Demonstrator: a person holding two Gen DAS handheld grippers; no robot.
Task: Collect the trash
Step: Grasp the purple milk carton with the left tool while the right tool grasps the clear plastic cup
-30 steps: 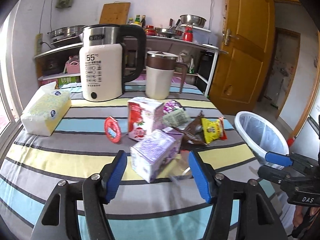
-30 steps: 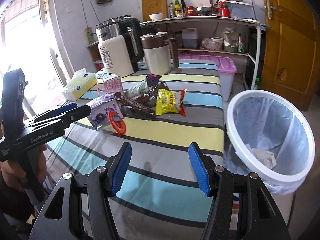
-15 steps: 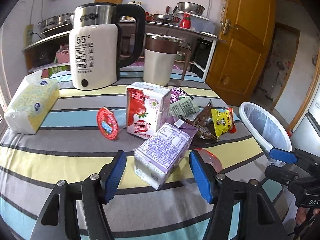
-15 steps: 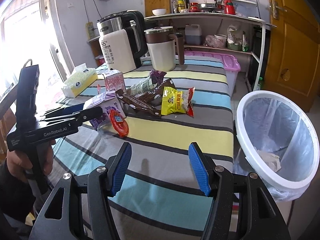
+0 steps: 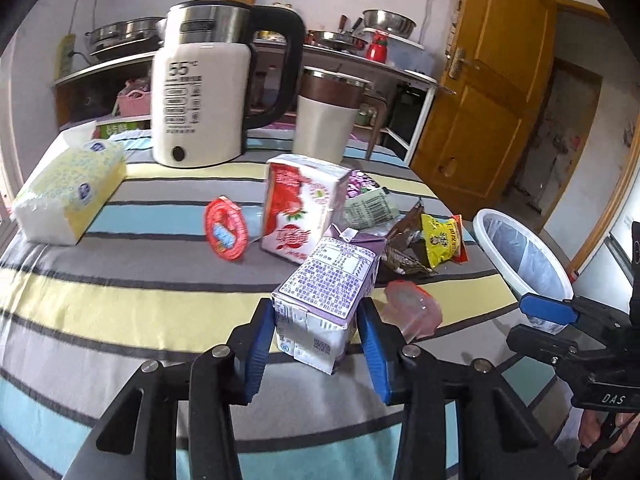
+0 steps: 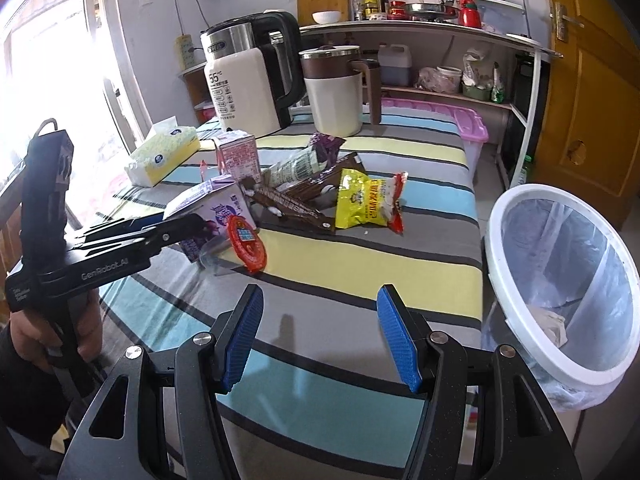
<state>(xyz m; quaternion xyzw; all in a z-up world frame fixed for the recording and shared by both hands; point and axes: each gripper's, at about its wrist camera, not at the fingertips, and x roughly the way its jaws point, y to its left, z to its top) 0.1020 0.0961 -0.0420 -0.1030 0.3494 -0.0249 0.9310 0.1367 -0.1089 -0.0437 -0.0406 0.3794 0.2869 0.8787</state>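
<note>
Two grippers are over the striped desk (image 6: 360, 276); the left gripper (image 5: 316, 340) has its blue pads on either side of the purple carton (image 5: 326, 300), which lies tilted on the cloth near the front edge, and the pads look to be against its sides or just shy of them, so I cannot tell whether the jaws are truly clamped on it; seen from the right wrist view, the same left gripper (image 6: 138, 226) reaches in from the window side with the purple carton (image 6: 212, 212) at its tips. The right gripper (image 6: 320, 336) hangs above bare cloth with its jaws spread wide and nothing between them.

Just beside the purple carton a red-rimmed plastic lid (image 6: 246, 244) stands on edge; a second red lid (image 5: 226, 228) leans farther back, near the red-and-white carton (image 5: 300, 208) that stands upright. Behind and to the right lie a brown wrapper (image 6: 296, 200), a yellow snack packet (image 6: 366, 204) and a purple-and-green wrapper (image 6: 304, 160), all in one loose heap. At the far end stand a white kettle (image 5: 204, 96) and a white jug with a brown lid (image 5: 326, 116); a yellow tissue pack (image 5: 68, 196) sits on the left side. Off the desk's right edge stands the white-rimmed bin (image 6: 560, 288), lined with clear plastic, with a crumpled scrap at the bottom.
</note>
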